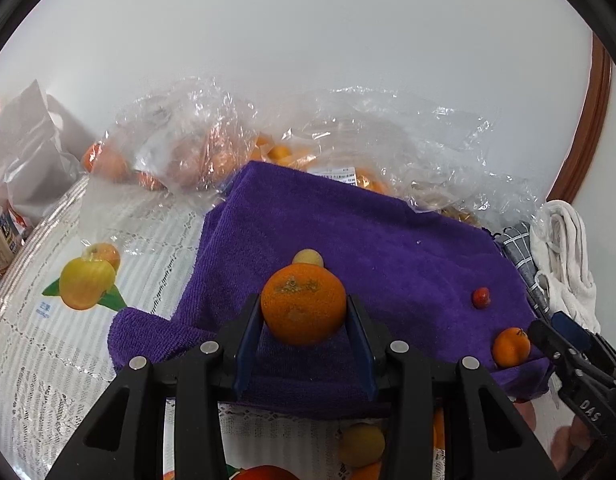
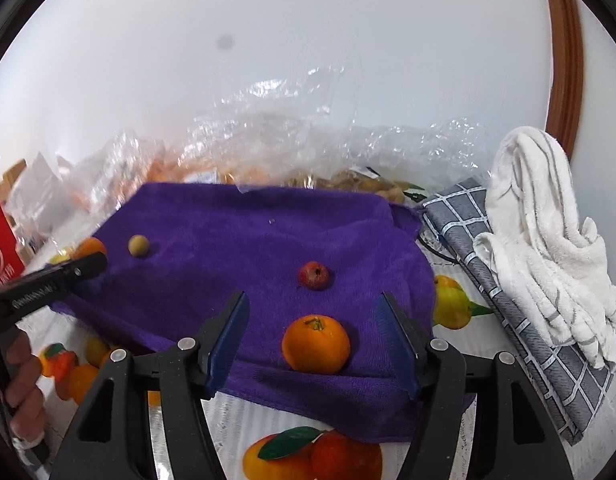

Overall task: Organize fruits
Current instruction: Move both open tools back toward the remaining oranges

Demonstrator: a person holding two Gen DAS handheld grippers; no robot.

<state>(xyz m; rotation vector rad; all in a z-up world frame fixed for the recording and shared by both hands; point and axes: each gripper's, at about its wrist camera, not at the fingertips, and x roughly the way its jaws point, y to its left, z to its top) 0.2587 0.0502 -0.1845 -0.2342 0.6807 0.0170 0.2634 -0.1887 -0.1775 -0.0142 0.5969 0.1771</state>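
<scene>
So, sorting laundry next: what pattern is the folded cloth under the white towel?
Grey cloth with a white grid; right wrist view.

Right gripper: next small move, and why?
Probably ease the right gripper forward around the small orange, then close. Its jaws stand wide apart with the orange lying on the purple towel between and slightly beyond them, untouched. The left gripper already clamps the larger orange.

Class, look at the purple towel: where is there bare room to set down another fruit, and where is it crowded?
Free: the middle of the purple towel between the small tan fruit and the small red fruit, and behind them. Crowded: the back edge, where plastic bags press in, and the front, with both oranges.
</scene>
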